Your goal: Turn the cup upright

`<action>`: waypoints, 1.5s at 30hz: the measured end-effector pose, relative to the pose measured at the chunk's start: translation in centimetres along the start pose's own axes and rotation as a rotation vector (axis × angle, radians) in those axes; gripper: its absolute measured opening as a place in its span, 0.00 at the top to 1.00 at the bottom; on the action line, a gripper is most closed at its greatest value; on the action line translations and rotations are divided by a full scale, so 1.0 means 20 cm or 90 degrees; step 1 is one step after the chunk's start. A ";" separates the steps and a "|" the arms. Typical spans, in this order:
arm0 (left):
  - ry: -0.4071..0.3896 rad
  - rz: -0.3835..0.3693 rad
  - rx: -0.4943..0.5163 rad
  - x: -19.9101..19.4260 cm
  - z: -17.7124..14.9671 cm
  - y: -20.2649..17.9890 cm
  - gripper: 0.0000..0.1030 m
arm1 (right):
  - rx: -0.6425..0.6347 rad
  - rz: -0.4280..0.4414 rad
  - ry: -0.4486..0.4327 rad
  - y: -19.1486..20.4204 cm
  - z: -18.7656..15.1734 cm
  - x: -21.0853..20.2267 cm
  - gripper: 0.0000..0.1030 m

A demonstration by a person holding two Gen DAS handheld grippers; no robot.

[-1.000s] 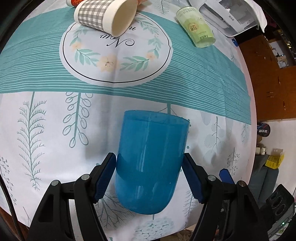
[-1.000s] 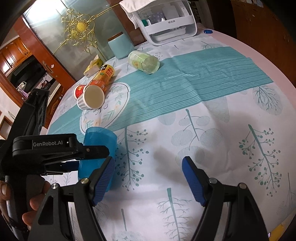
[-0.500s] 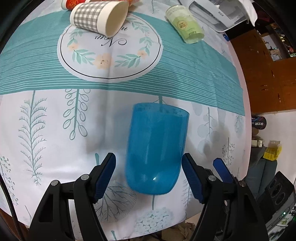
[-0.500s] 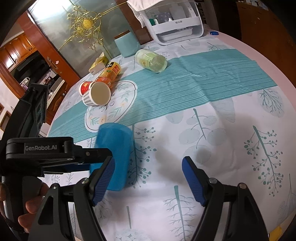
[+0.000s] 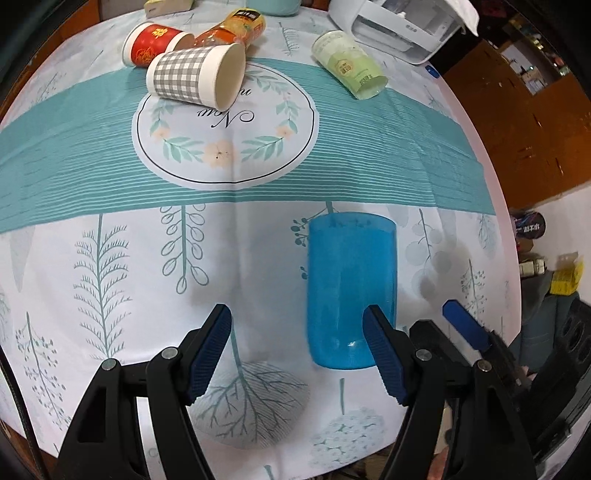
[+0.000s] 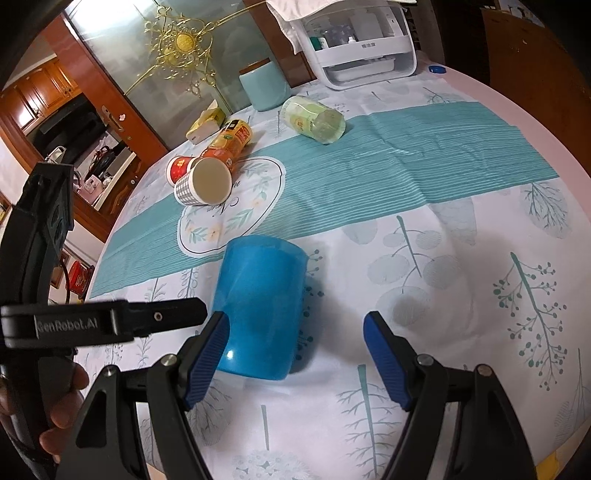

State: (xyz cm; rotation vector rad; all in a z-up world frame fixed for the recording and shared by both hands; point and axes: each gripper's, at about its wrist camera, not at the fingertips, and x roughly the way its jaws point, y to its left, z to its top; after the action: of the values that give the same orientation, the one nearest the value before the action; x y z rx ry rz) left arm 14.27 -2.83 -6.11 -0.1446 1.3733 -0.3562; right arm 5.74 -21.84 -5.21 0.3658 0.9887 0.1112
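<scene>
A translucent blue cup lies on its side on a tablecloth printed with leaves and trees, its rounded base toward both cameras and its open mouth pointing away, toward the cloth's teal striped band.

The left gripper has its blue-padded fingers spread wide with nothing between them. In the left wrist view the cup sits off to the right of the gap, its base partly hidden behind the right finger; whether pad and cup touch cannot be told.

The right gripper is likewise spread wide and holds nothing. In the right wrist view the cup's base lies just ahead of its left finger and overlaps the left part of the gap. The right finger stands well apart from the cup, over bare cloth. The left gripper's black body, marked GenRobot.AI, reaches in from the left of that view, gripped by a hand.

Far ahead of the fingers, a gray checked paper cup, a red paper cup and an orange can lie on their sides in a cluster. A pale green bottle lies apart from them, with a white appliance at the table's far edge.
</scene>
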 end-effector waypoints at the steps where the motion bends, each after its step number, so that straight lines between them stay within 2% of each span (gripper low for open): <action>1: 0.000 -0.001 0.003 0.01 0.00 0.01 0.36 | -0.001 -0.001 0.000 0.00 0.00 0.00 0.27; 4: -0.003 -0.014 0.008 0.01 -0.01 0.01 0.44 | -0.004 0.000 -0.003 0.01 0.00 0.00 0.27; 14: -0.013 -0.001 0.016 -0.02 -0.02 -0.01 0.44 | -0.007 0.001 0.000 0.01 0.00 0.00 0.27; 19: -0.035 0.010 0.032 -0.08 -0.04 -0.01 0.40 | -0.018 0.011 0.002 0.03 0.01 -0.01 0.27; 27: -0.109 0.056 0.078 -0.20 -0.12 -0.04 0.37 | -0.046 0.032 0.011 0.06 0.04 -0.03 0.27; 30: -0.130 0.073 0.073 -0.23 -0.15 -0.03 0.30 | -0.047 0.044 0.020 0.07 0.05 -0.04 0.26; 32: -0.141 0.079 0.066 -0.25 -0.15 -0.03 0.30 | -0.049 0.052 0.024 0.07 0.06 -0.04 0.26; 36: -0.177 0.114 0.071 -0.28 -0.18 -0.03 0.23 | -0.050 0.072 0.041 0.08 0.08 -0.02 0.20; 45: -0.219 0.155 0.069 -0.27 -0.21 -0.01 0.22 | -0.044 0.089 0.087 0.08 0.11 0.06 0.20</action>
State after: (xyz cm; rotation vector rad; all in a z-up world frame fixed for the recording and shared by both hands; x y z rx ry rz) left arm 9.28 -0.86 -1.85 0.0503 1.0152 -0.1905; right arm 8.39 -20.67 -4.62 0.3667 1.0907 0.2992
